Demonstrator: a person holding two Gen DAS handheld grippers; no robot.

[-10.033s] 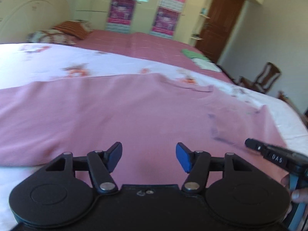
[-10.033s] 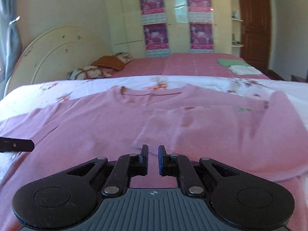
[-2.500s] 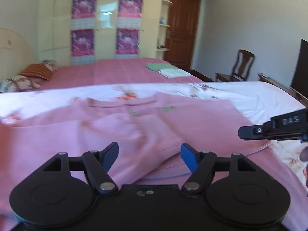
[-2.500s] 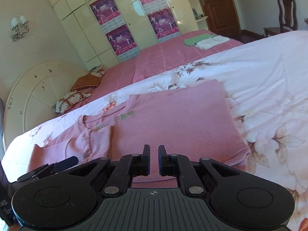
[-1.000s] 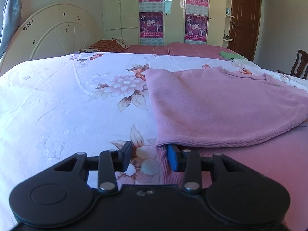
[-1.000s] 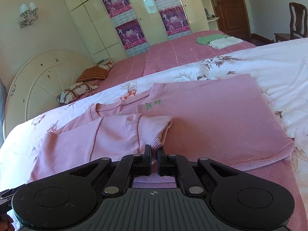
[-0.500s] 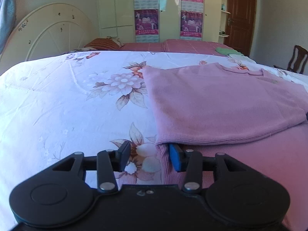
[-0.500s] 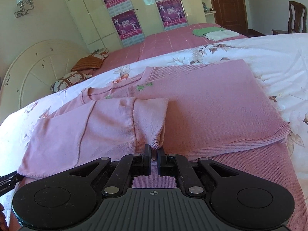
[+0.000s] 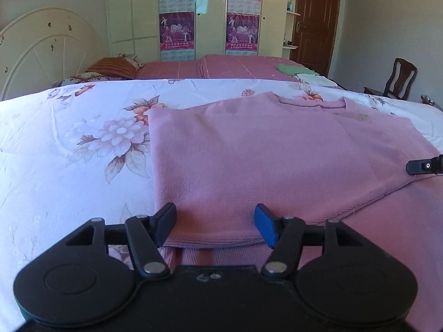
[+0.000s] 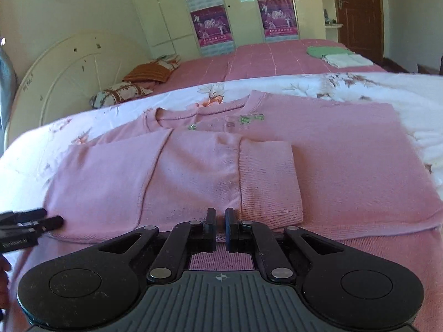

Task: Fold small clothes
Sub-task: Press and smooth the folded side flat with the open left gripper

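Bed (image 9: pixel 69 149), white sheet with a flower print: its near edge is hidden under my gripper bodies in both views, and its right side runs out of the left wrist view. A second bed (image 10: pixel 263 61) with a pink cover lies beyond, with a headboard (image 10: pixel 72 77) far left, pillows (image 10: pixel 146 74) and a small stack of green and white cloth (image 10: pixel 335 55) far right. A chair (image 9: pixel 398 80) at the far right is only partly in view.

Pink sweater (image 10: pixel 346 171) lies flat on the sheet, neckline far, hem near. Both sides are folded in over the middle; one sleeve (image 10: pixel 265 182) lies across the chest with its ribbed cuff near me. The small green marks by the collar are too blurred to read. The lower layer disappears under my grippers, so I cannot see the hem's full run.

My left gripper (image 9: pixel 216 228) points down over the near left corner of the folded side panel. Its jaws are opening; the corner of the fold sits between them, and the pads stand clear of the cloth on either side. In the right wrist view only its tips show at the left edge.

My right gripper (image 10: pixel 220 229) points down just short of the sleeve's cuff, jaws drawn almost together with a thin slit between. Whether any cloth is pinched there I cannot tell. In the left wrist view one dark tip shows at the right edge.
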